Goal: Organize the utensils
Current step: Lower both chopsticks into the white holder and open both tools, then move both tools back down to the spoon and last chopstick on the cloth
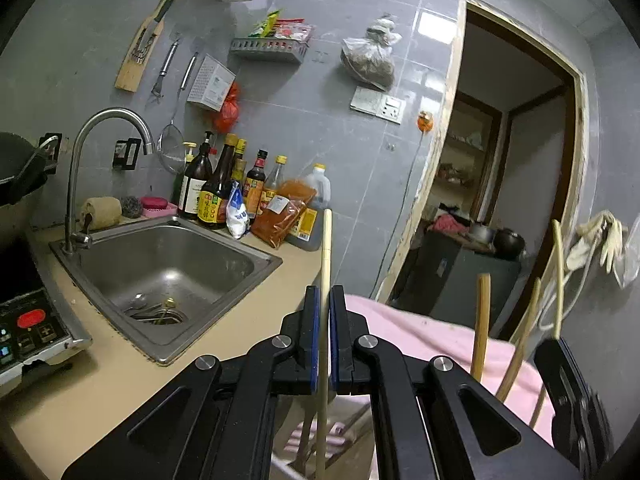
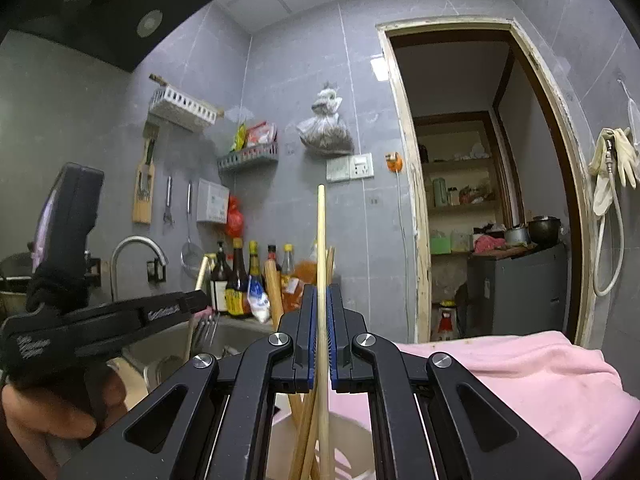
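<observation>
Left gripper (image 1: 324,312) is clamped on a pale chopstick (image 1: 326,248), upright, near the sink (image 1: 256,264). Right gripper (image 2: 320,312) pinches another chopstick (image 2: 321,240), its lower end down in the white cup (image 2: 352,428) among other sticks, beside the pink cloth (image 2: 520,372).

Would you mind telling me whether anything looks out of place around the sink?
Yes: a spoon and other cutlery lie at the drain of the sink, not with the chopsticks. Each tongs, left and right, grips one chopstick.
</observation>
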`<state>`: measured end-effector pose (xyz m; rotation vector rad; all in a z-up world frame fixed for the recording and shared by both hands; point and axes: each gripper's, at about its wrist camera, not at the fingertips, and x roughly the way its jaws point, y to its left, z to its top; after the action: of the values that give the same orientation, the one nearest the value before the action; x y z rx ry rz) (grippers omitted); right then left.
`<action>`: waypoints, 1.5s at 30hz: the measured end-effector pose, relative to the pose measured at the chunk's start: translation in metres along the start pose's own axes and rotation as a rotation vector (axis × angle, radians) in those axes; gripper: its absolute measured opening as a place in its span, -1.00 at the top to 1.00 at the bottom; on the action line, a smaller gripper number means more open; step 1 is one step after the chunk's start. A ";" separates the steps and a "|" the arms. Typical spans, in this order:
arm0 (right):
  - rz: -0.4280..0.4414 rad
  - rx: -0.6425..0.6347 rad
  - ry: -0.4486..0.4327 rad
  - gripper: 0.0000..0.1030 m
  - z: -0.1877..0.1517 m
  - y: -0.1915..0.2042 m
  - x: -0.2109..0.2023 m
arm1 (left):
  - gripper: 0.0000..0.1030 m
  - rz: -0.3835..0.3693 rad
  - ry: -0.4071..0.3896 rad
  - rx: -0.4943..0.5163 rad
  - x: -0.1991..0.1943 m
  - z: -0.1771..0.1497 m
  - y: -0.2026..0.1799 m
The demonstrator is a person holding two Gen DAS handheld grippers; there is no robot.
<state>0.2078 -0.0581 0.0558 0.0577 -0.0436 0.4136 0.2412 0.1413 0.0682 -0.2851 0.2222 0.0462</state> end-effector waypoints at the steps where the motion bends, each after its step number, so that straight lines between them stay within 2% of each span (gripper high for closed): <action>1: -0.001 -0.005 0.008 0.95 -0.001 0.001 0.000 | 0.95 -0.003 0.011 0.007 -0.001 -0.002 0.000; 9: 0.010 -0.007 0.100 0.87 -0.004 -0.002 -0.004 | 0.88 -0.042 0.137 0.043 -0.006 -0.005 0.000; 11: 0.013 0.007 0.107 0.83 -0.002 -0.006 -0.008 | 0.77 -0.047 0.141 0.048 -0.010 -0.004 -0.002; 13: 0.012 0.020 0.107 0.67 0.002 -0.011 -0.012 | 0.41 -0.056 0.123 0.050 -0.018 -0.002 -0.006; 14: 0.008 0.031 0.104 0.51 0.005 -0.016 -0.017 | 0.33 -0.066 0.114 0.047 -0.022 -0.001 -0.009; 18: -0.016 0.049 0.092 0.43 0.016 -0.033 -0.031 | 0.28 -0.089 0.082 0.082 -0.036 0.004 -0.031; 19: -0.024 0.052 0.090 0.38 0.020 -0.040 -0.037 | 0.20 -0.095 0.075 0.091 -0.039 0.006 -0.037; 20: -0.030 0.054 0.089 0.23 0.022 -0.045 -0.041 | 0.15 -0.105 0.068 0.102 -0.042 0.006 -0.043; 21: -0.040 0.056 0.084 0.07 0.026 -0.053 -0.048 | 0.01 -0.119 0.061 0.114 -0.045 0.006 -0.052; 22: -0.052 0.057 0.079 0.03 0.029 -0.061 -0.055 | -0.14 -0.134 0.053 0.125 -0.049 0.005 -0.061; 23: -0.061 0.057 0.075 -0.01 0.032 -0.067 -0.061 | -0.19 -0.150 0.046 0.134 -0.053 0.004 -0.070; 25: -0.088 0.046 0.075 -0.21 0.038 -0.082 -0.075 | -0.32 -0.185 0.042 0.153 -0.059 0.000 -0.086; 26: -0.099 0.040 0.076 -0.44 0.042 -0.089 -0.081 | -0.36 -0.211 0.047 0.166 -0.063 -0.004 -0.096; 27: -0.110 0.038 0.075 -0.54 0.045 -0.099 -0.090 | -0.46 -0.230 0.053 0.176 -0.065 -0.008 -0.104; 30: -0.150 0.021 0.075 -0.71 0.053 -0.120 -0.112 | -0.64 -0.285 0.071 0.200 -0.070 -0.021 -0.124; 31: -0.163 0.012 0.080 -0.76 0.055 -0.126 -0.118 | -0.69 -0.306 0.085 0.211 -0.071 -0.027 -0.130; 33: -0.187 -0.001 0.091 -1.00 0.056 -0.139 -0.132 | -0.71 -0.343 0.130 0.238 -0.070 -0.039 -0.143; 38: -0.229 -0.039 0.147 -1.00 0.049 -0.160 -0.154 | -0.72 -0.380 0.254 0.283 -0.059 -0.069 -0.164; 45: -0.214 -0.057 0.324 -1.00 0.021 -0.181 -0.155 | -0.72 -0.361 0.443 0.351 -0.042 -0.108 -0.179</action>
<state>0.1385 -0.2872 0.0601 -0.0609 0.2680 0.2040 0.1916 -0.0618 0.0253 0.0220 0.6072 -0.4138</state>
